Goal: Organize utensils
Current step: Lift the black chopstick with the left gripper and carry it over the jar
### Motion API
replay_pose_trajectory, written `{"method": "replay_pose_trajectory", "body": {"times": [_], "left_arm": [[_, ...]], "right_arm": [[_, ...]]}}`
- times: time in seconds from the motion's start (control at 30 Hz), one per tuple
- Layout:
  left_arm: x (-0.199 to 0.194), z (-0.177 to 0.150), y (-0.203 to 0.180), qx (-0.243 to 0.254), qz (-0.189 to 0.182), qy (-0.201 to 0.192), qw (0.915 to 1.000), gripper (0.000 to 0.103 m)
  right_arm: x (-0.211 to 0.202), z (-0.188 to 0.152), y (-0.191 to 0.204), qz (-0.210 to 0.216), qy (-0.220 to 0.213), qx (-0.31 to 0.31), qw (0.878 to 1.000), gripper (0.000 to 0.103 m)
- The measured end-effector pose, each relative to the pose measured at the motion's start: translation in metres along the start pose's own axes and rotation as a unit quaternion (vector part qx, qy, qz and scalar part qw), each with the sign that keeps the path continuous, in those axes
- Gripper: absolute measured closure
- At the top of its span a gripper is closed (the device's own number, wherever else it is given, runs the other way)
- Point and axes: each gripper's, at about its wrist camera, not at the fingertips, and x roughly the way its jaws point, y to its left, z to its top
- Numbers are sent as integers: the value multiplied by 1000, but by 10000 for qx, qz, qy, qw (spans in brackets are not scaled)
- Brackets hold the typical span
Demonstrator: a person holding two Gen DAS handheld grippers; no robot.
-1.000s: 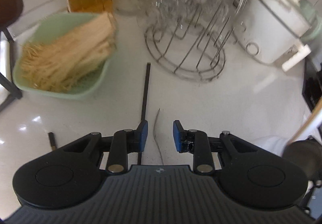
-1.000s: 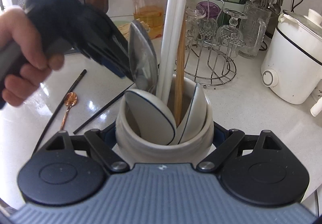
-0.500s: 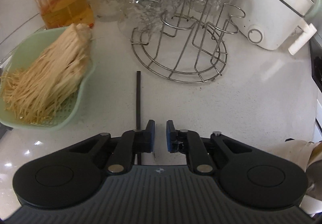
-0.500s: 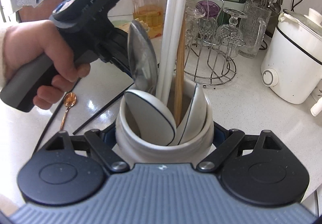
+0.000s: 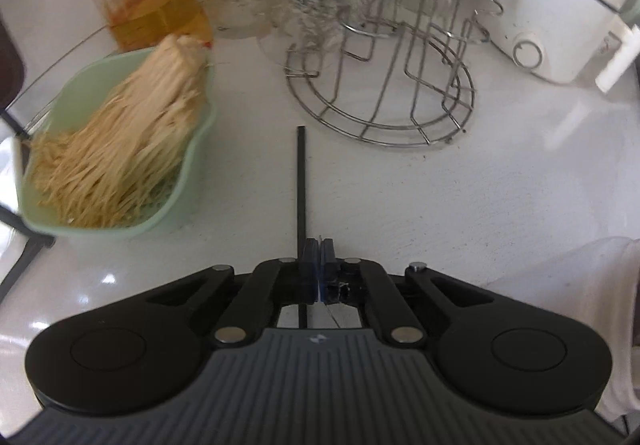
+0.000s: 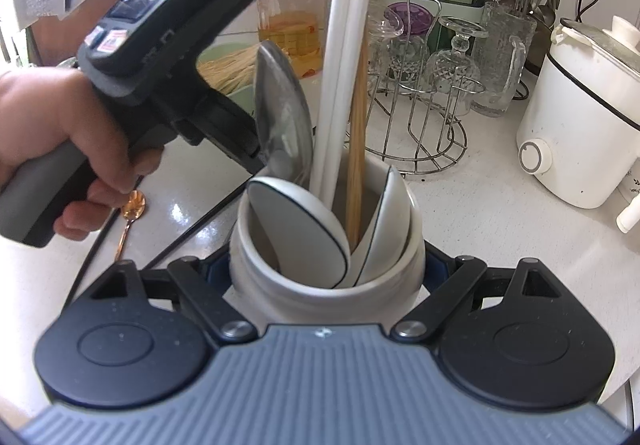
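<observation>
The left gripper (image 5: 319, 247) has just been closing, and its fingers now meet on a thin metal handle; the black chopstick (image 5: 301, 181) lies on the white surface (image 5: 400, 197) just left of them, pointing away toward the wire rack (image 5: 380, 101). The right gripper (image 6: 326, 265) clamps a pale holder (image 6: 320, 285) that stands upright, packed with white spoons (image 6: 296, 229), white and wooden chopsticks and a steel spoon (image 6: 284, 113).
</observation>
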Motion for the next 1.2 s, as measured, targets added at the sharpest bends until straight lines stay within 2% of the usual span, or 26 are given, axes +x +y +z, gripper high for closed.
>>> {"method": "replay_pose_trajectory", "body": {"times": [0.4, 0.8, 1.03, 1.2], "left_arm": [[-76, -24, 8, -571, 234, -553, 9966, 102], [-147, -56, 14, -1277, 661, -934, 9852, 102], [-186, -64, 14, -1489, 680, -1249, 9786, 102], [-218, -59, 6, -1429, 587, -1631, 9744, 102]], "right_arm": [[-2, -2, -1, 43, -85, -18, 10000, 12], [-2, -2, 3, 169, -105, -198, 9996, 12], [-1, -3, 5, 233, -193, -248, 9992, 12], [-2, -5, 6, 240, -218, -250, 9992, 12]]}}
